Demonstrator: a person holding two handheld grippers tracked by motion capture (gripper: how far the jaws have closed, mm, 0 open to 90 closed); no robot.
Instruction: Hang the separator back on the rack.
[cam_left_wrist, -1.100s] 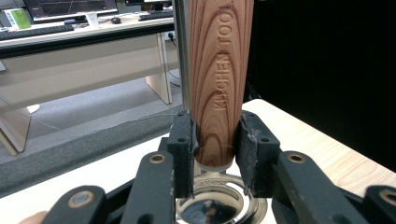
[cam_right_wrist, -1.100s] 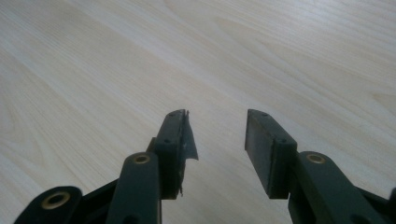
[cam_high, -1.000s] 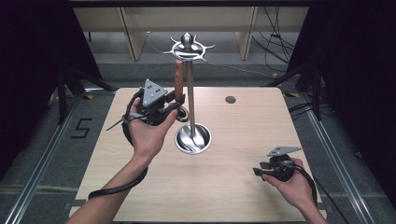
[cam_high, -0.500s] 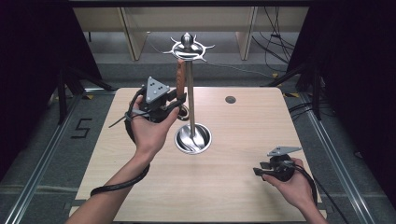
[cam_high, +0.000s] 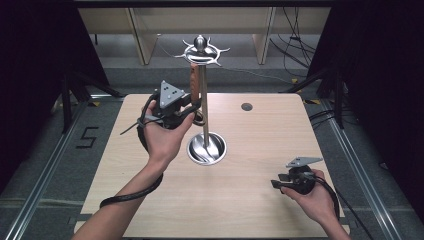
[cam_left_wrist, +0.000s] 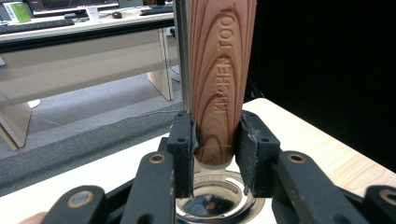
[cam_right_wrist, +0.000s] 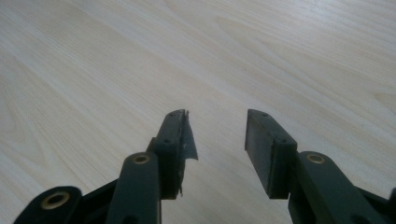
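1. Over the last second our left claw (cam_left_wrist: 215, 140) has barely shifted, clamped on the wooden handle (cam_left_wrist: 222, 79) hanging beside the stand pole (cam_high: 205, 112).
2. Hanging looks unfinished.
3. Our right claw (cam_right_wrist: 217, 135) rests agape, empty, on the worktop (cam_right_wrist: 280, 56).

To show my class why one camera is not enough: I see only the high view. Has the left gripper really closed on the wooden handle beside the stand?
Observer: Yes. The left gripper view shows the left gripper clamping the wooden handle near its lower end.
Operator: Any lettering?
Observer: "KITCHEN TOO" runs along it.
Operator: And the right gripper?
Observer: Jaws apart, nothing between, over bare table.
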